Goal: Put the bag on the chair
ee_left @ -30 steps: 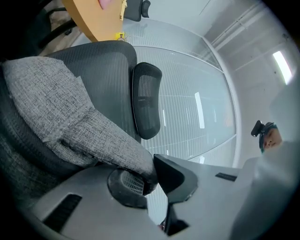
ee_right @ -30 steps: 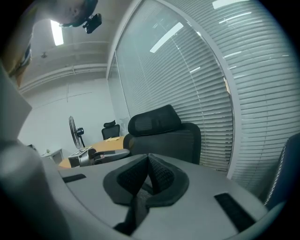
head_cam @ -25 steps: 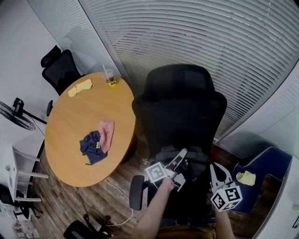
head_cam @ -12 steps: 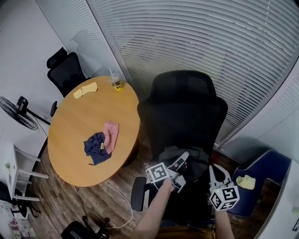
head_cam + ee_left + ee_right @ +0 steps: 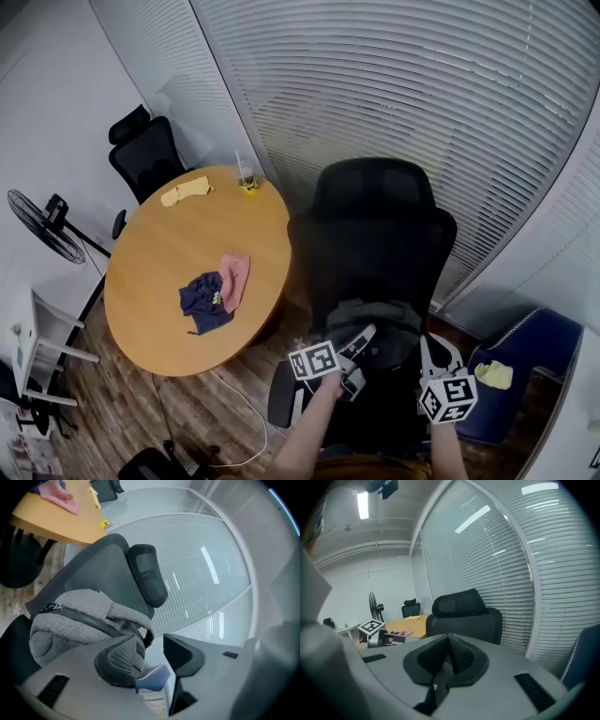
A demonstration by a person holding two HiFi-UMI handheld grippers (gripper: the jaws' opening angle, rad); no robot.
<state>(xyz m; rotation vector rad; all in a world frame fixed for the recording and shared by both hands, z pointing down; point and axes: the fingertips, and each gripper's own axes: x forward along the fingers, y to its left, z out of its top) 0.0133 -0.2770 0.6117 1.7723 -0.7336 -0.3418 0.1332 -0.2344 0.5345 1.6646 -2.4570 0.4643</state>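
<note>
A grey bag [image 5: 375, 323] lies on the seat of the black office chair [image 5: 375, 234], leaning against its back. My left gripper [image 5: 356, 358] is just in front of it, open. Its jaws have just been opening, and nothing is between them. In the left gripper view the bag [image 5: 79, 620] fills the lower left and its dark handle loop [image 5: 148, 637] hangs beside the left pad, clear of my left gripper [image 5: 157, 656]. My right gripper [image 5: 433, 349] hovers right of the bag, shut and empty. The right gripper view shows the right gripper [image 5: 449, 657] with pads together, below the chair [image 5: 461, 616].
A round wooden table [image 5: 150, 309] stands left of the chair with navy [image 5: 206, 302], pink [image 5: 234, 272] and yellow [image 5: 186, 193] cloths and a cup [image 5: 246, 173]. Behind it is a second black chair [image 5: 145, 150]. A blue armchair [image 5: 530, 352] is at the right, blinds behind.
My left gripper has opened, let go of the bag and drawn back toward me. The bag stays on the seat. The right gripper has hardly moved.
</note>
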